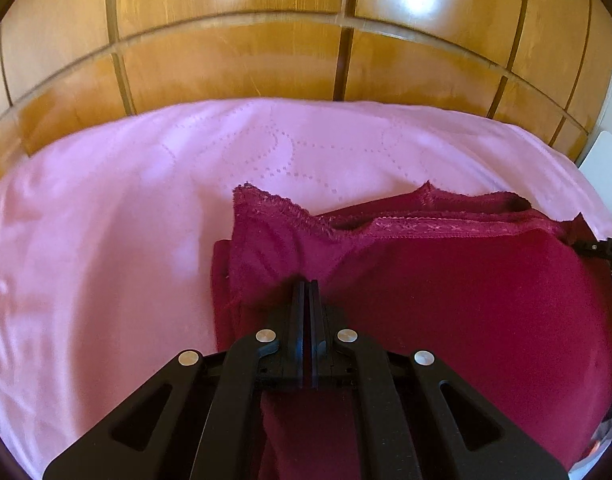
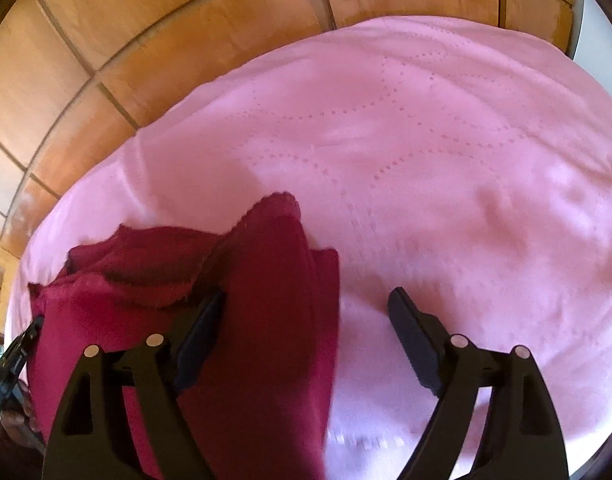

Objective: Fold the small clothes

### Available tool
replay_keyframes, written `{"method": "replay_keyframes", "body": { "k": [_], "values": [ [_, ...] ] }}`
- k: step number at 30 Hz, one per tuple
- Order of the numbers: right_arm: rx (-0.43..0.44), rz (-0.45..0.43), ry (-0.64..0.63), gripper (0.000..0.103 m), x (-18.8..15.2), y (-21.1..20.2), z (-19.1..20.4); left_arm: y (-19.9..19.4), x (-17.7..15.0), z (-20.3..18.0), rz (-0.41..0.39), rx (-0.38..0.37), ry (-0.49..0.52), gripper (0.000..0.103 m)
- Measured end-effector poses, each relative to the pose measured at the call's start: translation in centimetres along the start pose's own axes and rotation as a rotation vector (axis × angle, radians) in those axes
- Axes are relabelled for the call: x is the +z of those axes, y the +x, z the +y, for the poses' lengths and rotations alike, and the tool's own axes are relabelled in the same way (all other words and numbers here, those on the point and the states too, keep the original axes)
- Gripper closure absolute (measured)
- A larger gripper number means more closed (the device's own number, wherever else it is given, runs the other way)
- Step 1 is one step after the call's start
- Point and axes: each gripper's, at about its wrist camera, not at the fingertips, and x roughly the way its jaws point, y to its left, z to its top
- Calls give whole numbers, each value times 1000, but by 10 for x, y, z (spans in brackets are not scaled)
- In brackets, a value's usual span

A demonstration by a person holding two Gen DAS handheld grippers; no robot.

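Note:
A dark red garment with lace trim [image 1: 445,280] lies in loose folds on a pink bedspread [image 1: 126,220]. My left gripper [image 1: 307,282] is shut on the garment's cloth near its left fold, and red fabric shows in the slit between the fingers. In the right wrist view the same garment [image 2: 266,260] fills the lower left. My right gripper [image 2: 307,294] stands open above it. Its left finger [image 2: 202,328] is over the cloth and its right finger [image 2: 413,332] over bare bedspread, neither pad pressing. The garment's right edge lies between them.
Glossy wooden panels [image 1: 226,60] rise behind the bed. A white object [image 1: 603,152] shows at the far right edge. The pink bedspread [image 2: 445,160] stretches bare to the right of the garment and beyond it.

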Motion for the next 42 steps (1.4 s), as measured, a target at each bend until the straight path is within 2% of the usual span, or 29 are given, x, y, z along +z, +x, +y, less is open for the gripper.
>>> {"method": "replay_keyframes", "body": {
  "k": [3,6,7,10,14,18,19,20,23,25,30,33,35,42],
  "values": [
    [86,9,35,15,-18,-18,-15,-12,-5,2,-15,3,-9,100],
    [180,42,58,14,-38,-30,-24,-25,-13,3,-31,-20,-26,72],
    [205,48,60,14,-45,-34,-25,-31,-17,2,-43,-26,-28,68],
    [315,79,84,14,-65,-40,-25,-41,-21,-6,-59,-18,-17,66],
    [443,107,88,14,-84,-41,-14,-53,-30,-12,-63,-52,-31,66],
    [435,98,62,15,-92,-38,4,-58,-42,-14,-25,-103,-67,66],
    [428,99,57,22,-91,-37,7,-58,-45,-14,-16,-105,-72,66],
    [420,105,43,35,-91,-36,11,-58,-48,-14,-12,-103,-76,66],
    [413,113,21,59,-93,-38,18,-63,-56,-12,-1,-122,-106,66],
    [409,100,2,66,-92,-46,24,-67,-58,-7,-1,-143,-130,66],
    [434,29,-87,71,-77,-82,69,-72,-64,5,13,-248,-157,66],
    [460,7,-169,71,-69,-99,109,-73,-66,16,30,-349,-196,66],
    [467,12,-234,72,-66,-103,142,-72,-66,23,39,-415,-214,66],
    [476,87,-391,72,-79,-87,243,-63,-66,33,60,-492,-249,66]
  ]
}}
